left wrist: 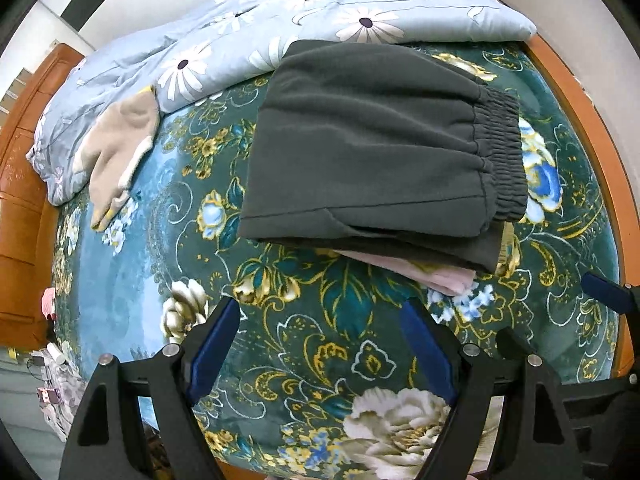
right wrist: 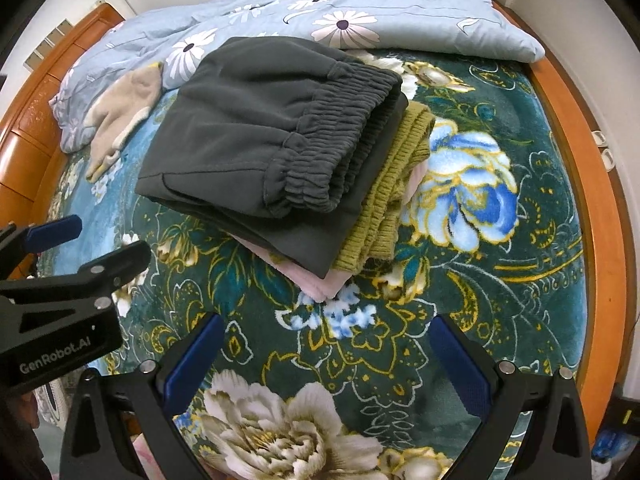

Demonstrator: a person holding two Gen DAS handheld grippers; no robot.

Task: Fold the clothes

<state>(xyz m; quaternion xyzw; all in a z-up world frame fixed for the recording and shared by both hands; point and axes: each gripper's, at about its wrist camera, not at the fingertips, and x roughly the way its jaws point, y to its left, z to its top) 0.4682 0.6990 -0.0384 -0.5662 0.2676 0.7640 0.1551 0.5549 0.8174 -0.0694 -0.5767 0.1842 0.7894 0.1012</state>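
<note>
1. Folded dark trousers (right wrist: 264, 136) top a stack of clothes on the bed (right wrist: 500, 280), over a green sweater (right wrist: 384, 200).
2. Left gripper (left wrist: 320, 324) and right gripper (right wrist: 324, 344) hover near, fingers wide apart, empty.

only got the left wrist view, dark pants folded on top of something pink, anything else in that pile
Observer: Yes. In the right wrist view an olive green knit lies folded under the dark pants, showing along their right side.
Operator: where's the pink then
Observer: The pink garment is at the bottom; its corner pokes out below the knit at the near edge.
Operator: right hand-held gripper holding anything
Observer: No. The right hand-held gripper is open over the floral blanket, short of the pile.
</note>
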